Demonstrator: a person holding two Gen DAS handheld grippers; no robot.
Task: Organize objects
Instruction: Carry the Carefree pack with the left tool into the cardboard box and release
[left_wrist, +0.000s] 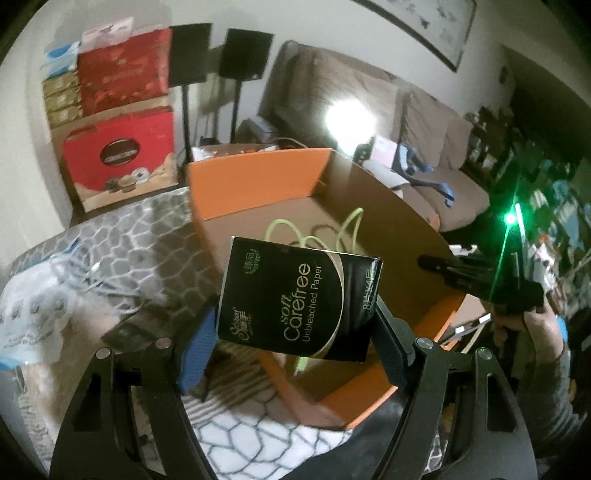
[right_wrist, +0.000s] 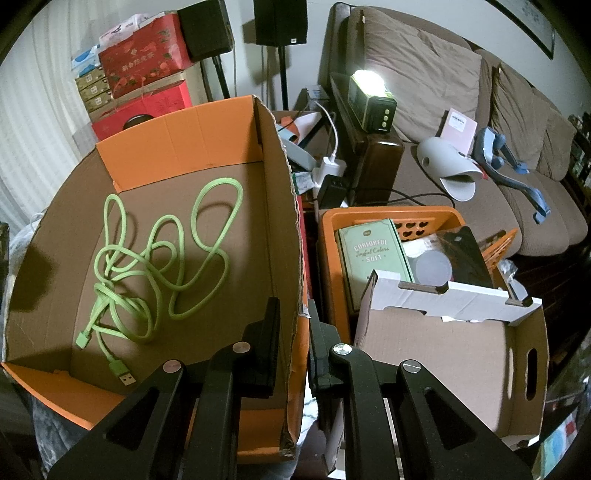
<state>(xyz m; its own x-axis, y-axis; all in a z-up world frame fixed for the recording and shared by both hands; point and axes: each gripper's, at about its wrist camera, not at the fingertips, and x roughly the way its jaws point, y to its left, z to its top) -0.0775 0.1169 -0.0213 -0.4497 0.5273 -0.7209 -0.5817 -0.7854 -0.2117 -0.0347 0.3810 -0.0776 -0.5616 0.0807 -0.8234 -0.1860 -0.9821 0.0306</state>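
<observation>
Black tissue pack (left_wrist: 299, 299) clamped between left jaws, above box (left_wrist: 258, 177).

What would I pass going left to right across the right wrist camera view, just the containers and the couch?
Orange cardboard box holding the green cable → orange plastic basket with the green tissue box → white cardboard tray → brown sofa.

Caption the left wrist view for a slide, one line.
Left gripper holds a black tissue pack above the orange cardboard box containing a green cable.
</observation>
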